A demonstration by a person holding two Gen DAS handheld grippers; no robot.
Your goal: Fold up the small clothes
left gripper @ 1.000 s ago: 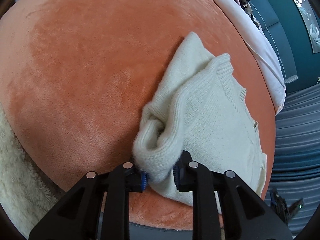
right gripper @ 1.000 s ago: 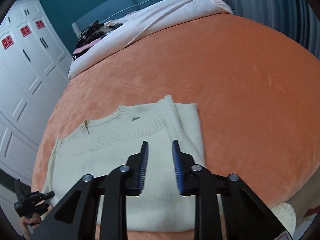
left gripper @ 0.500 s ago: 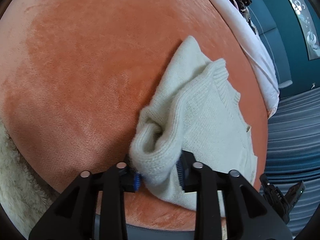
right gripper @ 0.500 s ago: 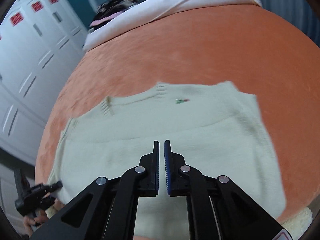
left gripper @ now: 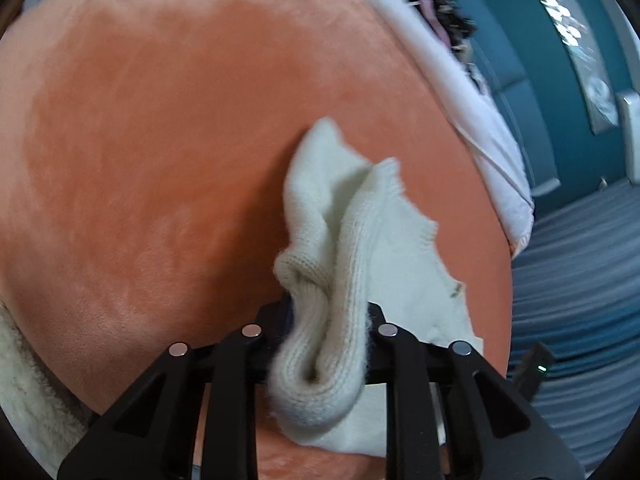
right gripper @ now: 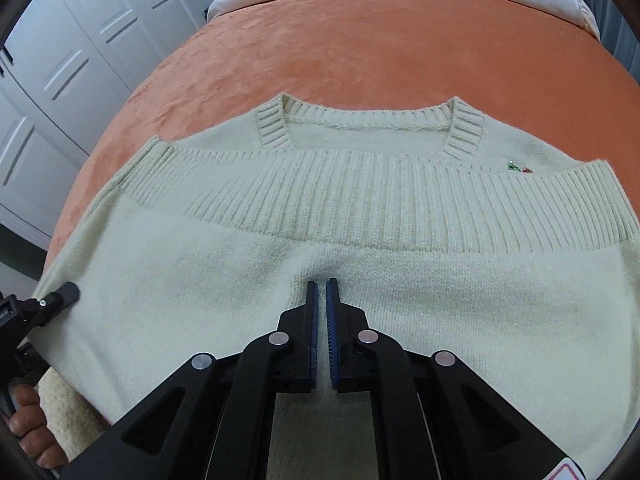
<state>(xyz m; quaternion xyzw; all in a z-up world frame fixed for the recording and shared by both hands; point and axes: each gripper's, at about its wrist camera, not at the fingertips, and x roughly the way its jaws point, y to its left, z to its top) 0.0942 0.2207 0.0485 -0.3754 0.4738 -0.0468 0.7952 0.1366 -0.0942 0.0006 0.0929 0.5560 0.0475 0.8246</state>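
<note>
The sweater [right gripper: 360, 280] lies folded on the orange bed [right gripper: 360, 48], just ahead of the right claw [right gripper: 322, 292], whose jaws are nearly together, pressing the knit. The left claw [left gripper: 328, 320] is clamped on a bunched edge. Soft, light, floppy knit: best gripped at corners.

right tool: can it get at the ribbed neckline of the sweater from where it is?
Probably yes. The right tool sits shut on the sweater body, and the ribbed neckline lies straight ahead, flat and uncovered. The left tool grips the far side edge, out of the path.
</note>
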